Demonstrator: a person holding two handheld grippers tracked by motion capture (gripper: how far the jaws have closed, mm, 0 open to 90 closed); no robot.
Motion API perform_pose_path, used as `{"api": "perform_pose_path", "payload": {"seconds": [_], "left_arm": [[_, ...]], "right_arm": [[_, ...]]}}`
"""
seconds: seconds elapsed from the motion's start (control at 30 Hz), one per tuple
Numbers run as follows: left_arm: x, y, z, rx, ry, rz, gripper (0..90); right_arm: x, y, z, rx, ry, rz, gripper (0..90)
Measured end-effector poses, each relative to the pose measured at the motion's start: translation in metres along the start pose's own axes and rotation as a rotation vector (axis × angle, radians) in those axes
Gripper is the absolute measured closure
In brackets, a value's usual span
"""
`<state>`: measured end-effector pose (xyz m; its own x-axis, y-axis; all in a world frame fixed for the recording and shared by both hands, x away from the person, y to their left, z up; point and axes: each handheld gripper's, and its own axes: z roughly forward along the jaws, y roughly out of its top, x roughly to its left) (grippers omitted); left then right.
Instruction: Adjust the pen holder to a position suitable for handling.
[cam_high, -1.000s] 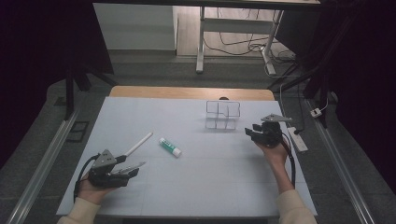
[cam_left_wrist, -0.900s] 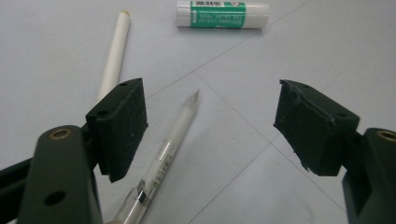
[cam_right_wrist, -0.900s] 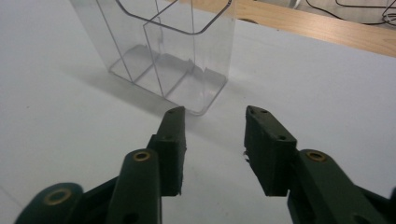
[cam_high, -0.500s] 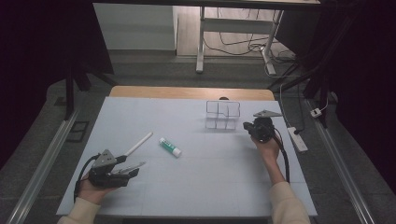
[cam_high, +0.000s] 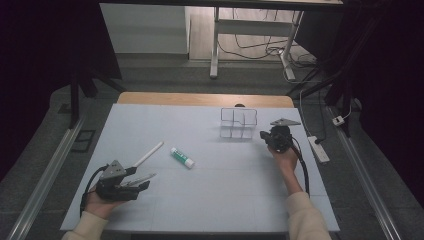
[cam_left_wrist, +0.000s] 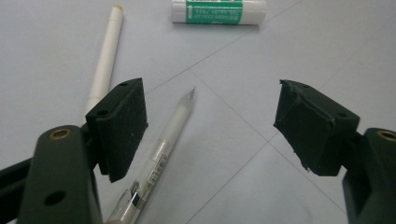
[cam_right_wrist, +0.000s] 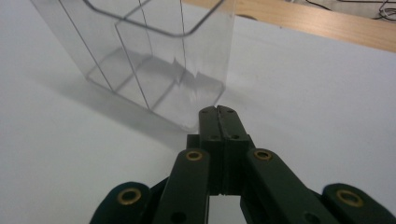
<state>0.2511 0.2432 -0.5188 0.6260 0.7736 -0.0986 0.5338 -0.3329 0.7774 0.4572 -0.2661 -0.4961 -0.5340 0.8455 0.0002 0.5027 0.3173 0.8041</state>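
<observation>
Just ahead of my right gripper (cam_right_wrist: 218, 111), whose jaws are pressing flat together on nothing, the clear organizer (cam_right_wrist: 154, 60) is standing on the table (cam_high: 240, 185), its near corner almost touching the tips. My right hand (cam_high: 285, 156) is holding that gripper low and level. My left gripper (cam_left_wrist: 210, 130) is resting gaping wide, one clear pen (cam_left_wrist: 163, 149) lying beside its left pad. One white pen (cam_left_wrist: 105, 60) and one glue stick (cam_left_wrist: 218, 10) are lying beyond.
</observation>
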Motion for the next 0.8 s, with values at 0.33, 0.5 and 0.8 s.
{"api": "perform_pose_path", "payload": {"seconds": [0.33,0.5,0.8], "left_arm": [[-0.002,0.002,0.003,-0.002,-0.011,0.009,25.1],[-0.001,0.002,0.002,-0.001,-0.009,0.006,25.1],[-0.001,0.001,0.002,-0.001,-0.003,0.010,25.4]], "right_arm": [[-0.004,0.014,0.020,0.035,-0.042,0.020,88.8],[-0.008,0.016,0.026,0.022,-0.024,0.042,88.8],[-0.010,0.016,0.033,0.032,0.004,0.043,88.8]]}}
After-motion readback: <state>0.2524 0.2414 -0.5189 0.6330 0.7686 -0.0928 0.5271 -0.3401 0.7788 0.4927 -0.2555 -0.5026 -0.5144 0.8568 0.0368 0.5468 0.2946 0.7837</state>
